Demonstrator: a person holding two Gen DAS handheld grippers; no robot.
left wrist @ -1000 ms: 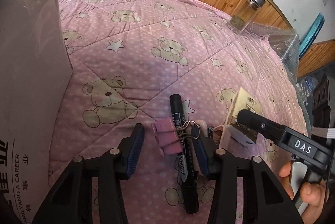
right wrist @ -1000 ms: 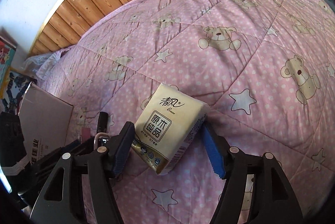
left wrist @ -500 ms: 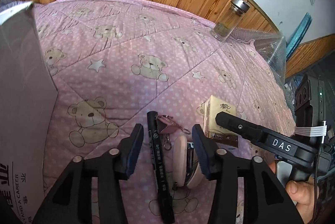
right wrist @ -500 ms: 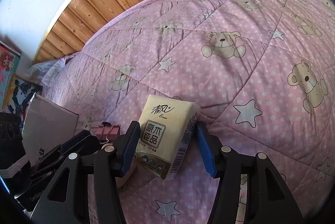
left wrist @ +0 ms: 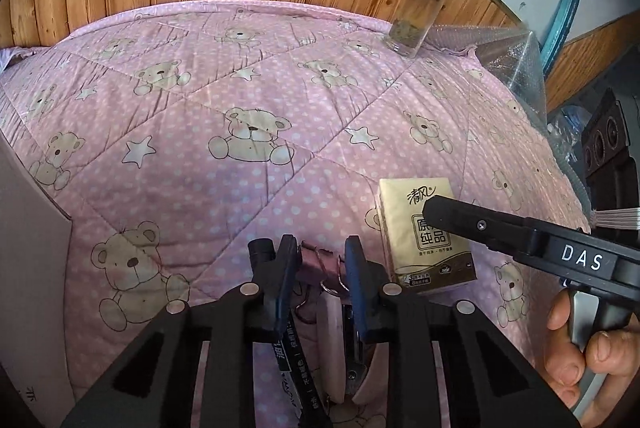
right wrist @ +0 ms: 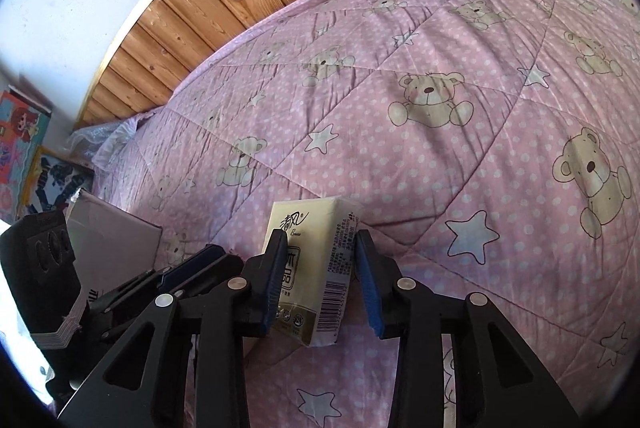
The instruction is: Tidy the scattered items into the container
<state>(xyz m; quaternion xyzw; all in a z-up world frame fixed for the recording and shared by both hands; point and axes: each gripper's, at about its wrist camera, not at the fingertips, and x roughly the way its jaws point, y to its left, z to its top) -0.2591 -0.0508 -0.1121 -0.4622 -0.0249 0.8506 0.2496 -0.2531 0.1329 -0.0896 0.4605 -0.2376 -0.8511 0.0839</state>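
Left wrist view: the left gripper is closed on a pink binder clip over the pink bed, a black marker just beside it. Right wrist view: the right gripper is clamped on a tissue pack; the cardboard box stands at the left.

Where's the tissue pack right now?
The tissue pack sits on the pink bear quilt between the right gripper fingers; in the left wrist view it lies just right of the left gripper and the pink binder clip.
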